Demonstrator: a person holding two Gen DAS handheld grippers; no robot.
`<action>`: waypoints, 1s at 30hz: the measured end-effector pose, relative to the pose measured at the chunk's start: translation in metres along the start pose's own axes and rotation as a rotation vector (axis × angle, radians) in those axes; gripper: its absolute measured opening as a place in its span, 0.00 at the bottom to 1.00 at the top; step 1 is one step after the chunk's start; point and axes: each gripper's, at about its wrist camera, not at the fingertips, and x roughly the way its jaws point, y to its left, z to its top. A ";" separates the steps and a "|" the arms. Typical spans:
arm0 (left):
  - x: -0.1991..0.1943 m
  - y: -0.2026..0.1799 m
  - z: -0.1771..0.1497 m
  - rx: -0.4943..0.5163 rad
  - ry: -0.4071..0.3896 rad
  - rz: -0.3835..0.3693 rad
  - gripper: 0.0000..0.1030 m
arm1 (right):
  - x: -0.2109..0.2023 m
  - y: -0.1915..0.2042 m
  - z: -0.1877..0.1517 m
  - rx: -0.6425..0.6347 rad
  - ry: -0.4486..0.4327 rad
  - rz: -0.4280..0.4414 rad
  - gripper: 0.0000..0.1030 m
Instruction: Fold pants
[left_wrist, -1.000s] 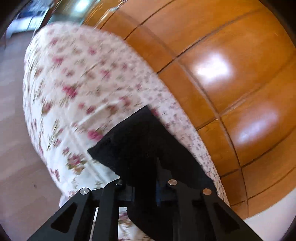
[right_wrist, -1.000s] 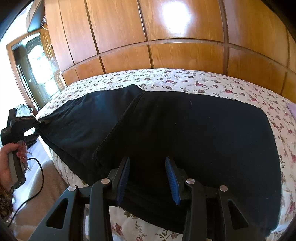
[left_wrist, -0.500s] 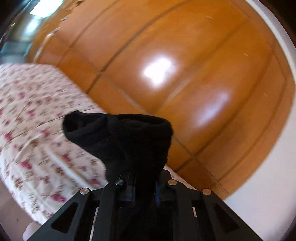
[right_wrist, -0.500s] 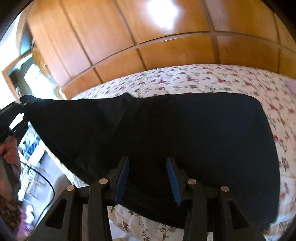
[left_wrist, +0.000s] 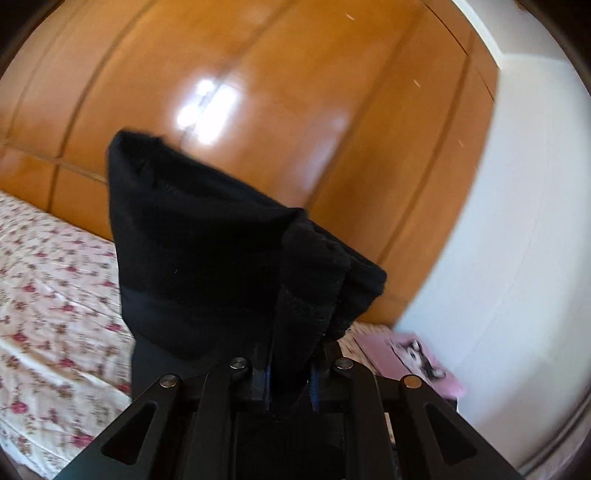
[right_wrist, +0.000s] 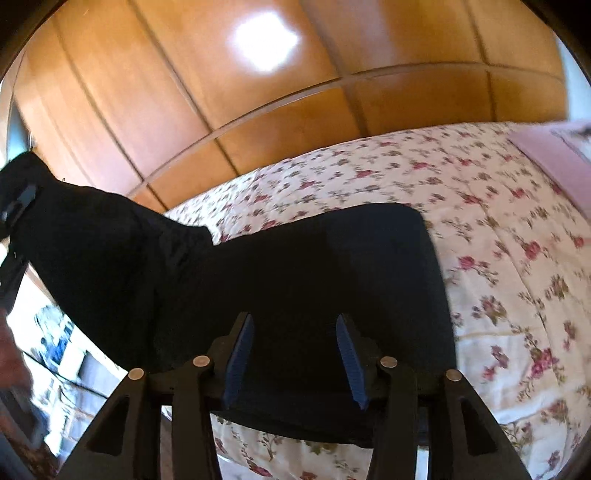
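Observation:
Black pants (right_wrist: 303, 266) lie partly on the floral bedsheet (right_wrist: 517, 266). Their left end is lifted off the bed. My left gripper (left_wrist: 290, 376) is shut on that bunched end of the pants (left_wrist: 207, 258) and holds it up in the air in front of the wooden wall. In the right wrist view the left gripper (right_wrist: 18, 199) shows at the far left, high above the bed. My right gripper (right_wrist: 293, 354) is open, its blue-padded fingers (right_wrist: 240, 354) apart just over the near edge of the pants, holding nothing.
A glossy wooden panel wall (right_wrist: 258, 92) stands behind the bed. A pink pillow (right_wrist: 554, 155) lies at the far right; it also shows in the left wrist view (left_wrist: 413, 358). A white wall (left_wrist: 517, 221) is at the right.
My left gripper has raised the pants' end from bed level high into the air and swung to the right. The right gripper stays open over the pants and has tilted slightly.

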 end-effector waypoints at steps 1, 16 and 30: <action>0.005 -0.008 -0.005 0.016 0.016 -0.009 0.13 | -0.003 -0.005 0.001 0.021 -0.005 0.007 0.47; 0.087 -0.049 -0.092 0.141 0.323 -0.058 0.13 | -0.041 -0.062 0.005 0.263 -0.121 0.236 0.59; 0.113 -0.054 -0.153 0.320 0.418 -0.007 0.21 | -0.024 -0.082 -0.008 0.409 -0.031 0.341 0.68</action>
